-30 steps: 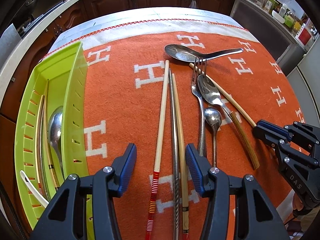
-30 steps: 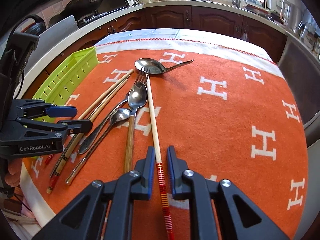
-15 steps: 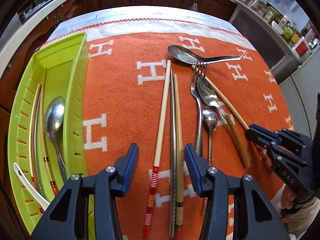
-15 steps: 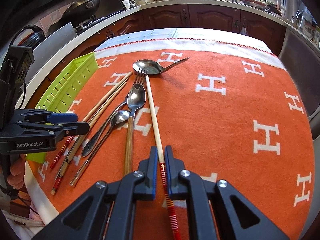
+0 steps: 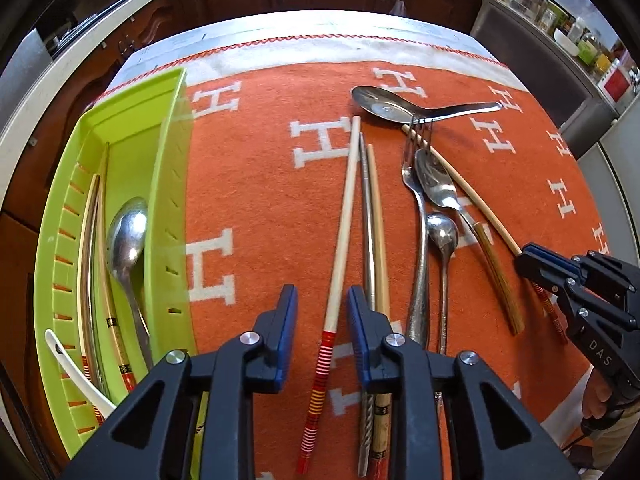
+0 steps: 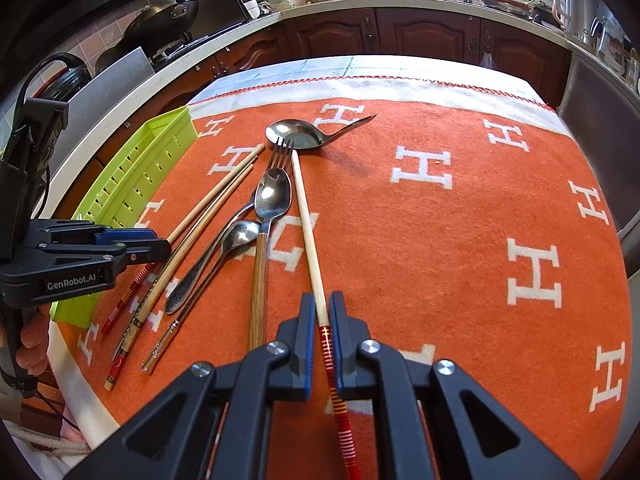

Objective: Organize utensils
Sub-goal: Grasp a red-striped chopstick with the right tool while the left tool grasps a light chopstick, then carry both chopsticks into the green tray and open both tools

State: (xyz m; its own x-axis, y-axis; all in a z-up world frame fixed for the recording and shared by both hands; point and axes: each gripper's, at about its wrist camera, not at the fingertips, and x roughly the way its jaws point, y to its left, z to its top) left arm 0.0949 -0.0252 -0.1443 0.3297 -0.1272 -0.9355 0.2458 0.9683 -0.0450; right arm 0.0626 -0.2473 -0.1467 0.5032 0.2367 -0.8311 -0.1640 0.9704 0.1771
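Chopsticks were the step in hand: my right gripper [image 6: 321,324] pinched one red-banded chopstick [image 6: 306,220] lying on the orange cloth [image 6: 460,240], while my left gripper [image 5: 322,312] straddled its twin [image 5: 340,240], jaws apart. Next, I judged, came closing left, lifting both, and carrying them to the green tray [image 5: 168,200].

surface: table [image 6: 280,74] | on it: orange blanket [image 6: 460,240] | green tray [image 5: 168,184] | loose utensils [image 5: 420,220]

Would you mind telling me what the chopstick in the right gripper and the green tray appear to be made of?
The chopstick looks like pale, matte wood or bamboo, with painted red-and-yellow bands. The green tray looks like glossy moulded plastic: translucent lime walls with slots.
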